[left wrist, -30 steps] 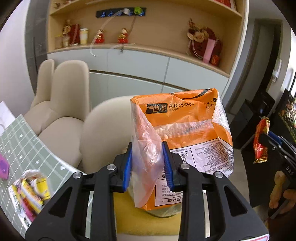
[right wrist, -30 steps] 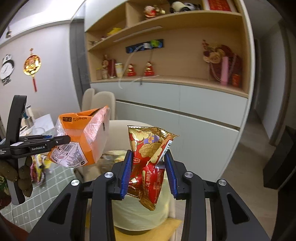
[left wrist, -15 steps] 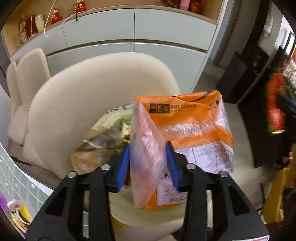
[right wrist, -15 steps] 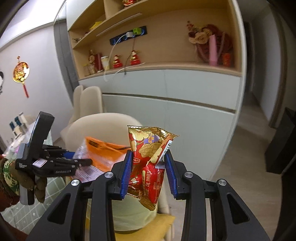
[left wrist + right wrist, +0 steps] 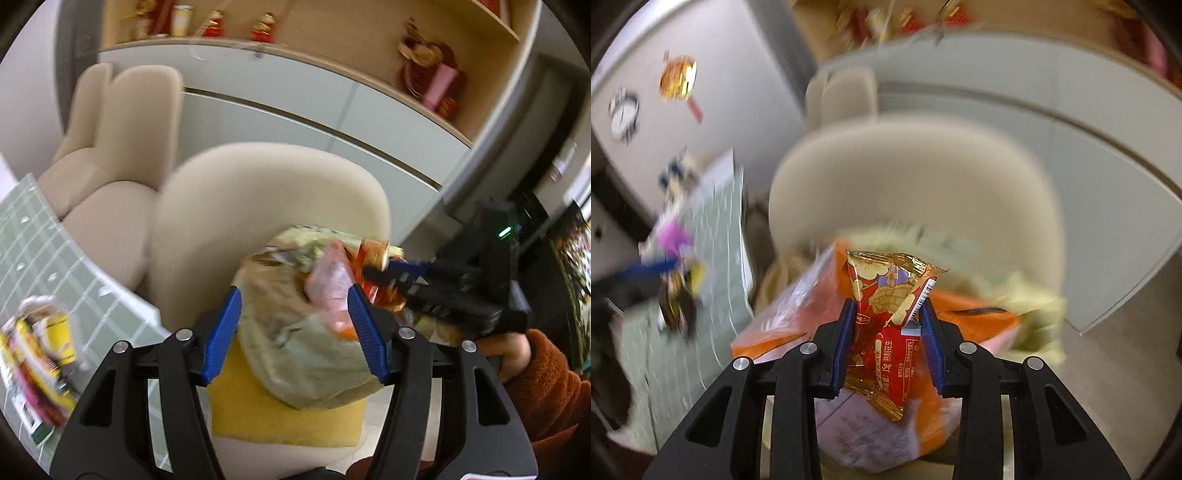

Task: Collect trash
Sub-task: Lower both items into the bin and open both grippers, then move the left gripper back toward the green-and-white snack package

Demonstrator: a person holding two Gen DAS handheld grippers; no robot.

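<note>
A yellowish translucent trash bag [image 5: 306, 343] sits on the beige chair [image 5: 258, 199], on a yellow cushion [image 5: 266, 413]. The orange air-cushion bag [image 5: 798, 317] lies in the trash bag's mouth; in the left wrist view only a pink-orange part [image 5: 330, 288] shows. My left gripper [image 5: 293, 332] is open and empty, its fingers either side of the trash bag. My right gripper [image 5: 888, 347] is shut on a red and gold snack wrapper [image 5: 890, 306], held just above the orange bag. It also shows in the left wrist view [image 5: 376, 280] at the bag's mouth.
A table with a green checked cloth [image 5: 33, 236] stands to the left, with snack wrappers [image 5: 40, 350] on it. A second beige chair [image 5: 122, 140] stands behind. Grey cabinets [image 5: 295, 114] and shelves with ornaments line the wall.
My left gripper has opened and let go of the orange bag, which now lies in the trash bag. My right gripper has tilted down and moved over the trash bag with the wrapper.
</note>
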